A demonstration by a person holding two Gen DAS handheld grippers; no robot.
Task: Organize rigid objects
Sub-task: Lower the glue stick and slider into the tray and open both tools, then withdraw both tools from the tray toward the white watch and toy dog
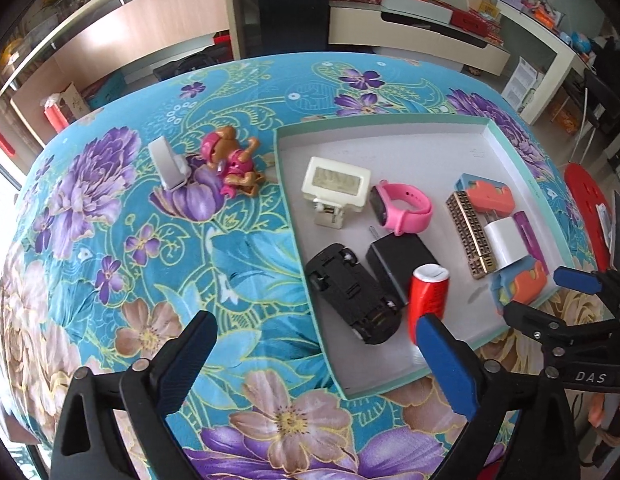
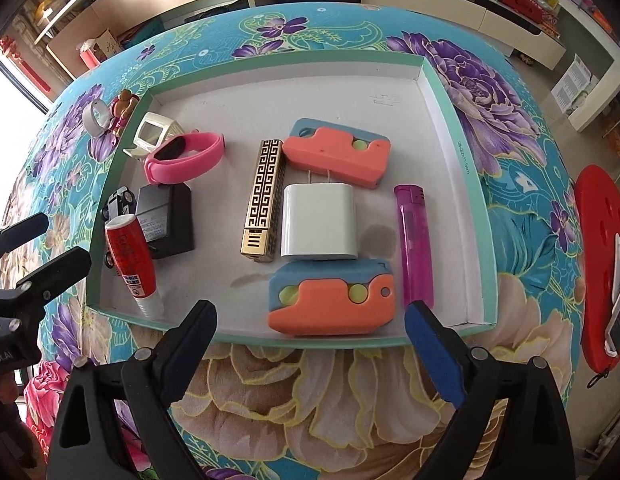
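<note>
A shallow tray with a mint rim (image 1: 294, 216) (image 2: 476, 216) lies on the flowered table. It holds a red glue stick (image 1: 427, 294) (image 2: 130, 260), a black toy car (image 1: 352, 292), a black adapter (image 2: 166, 220), a pink watch (image 1: 404, 204) (image 2: 186, 156), a cream toy (image 1: 336, 184), a gold lighter (image 2: 264, 196), a white charger (image 2: 319, 222), a purple lighter (image 2: 416, 244) and two orange-blue toys (image 2: 334, 296). A pink toy dog (image 1: 234, 162) and a white ring-shaped object (image 1: 168, 162) lie outside, left of the tray. My left gripper (image 1: 318, 364) is open and empty near the tray's near-left corner. My right gripper (image 2: 310, 340) is open and empty at the tray's near edge.
A red round stool (image 2: 598, 264) with a small device on it stands right of the table. Shelves and cabinets (image 1: 410, 28) line the far wall. The table's left part is bare flowered cloth (image 1: 110, 260).
</note>
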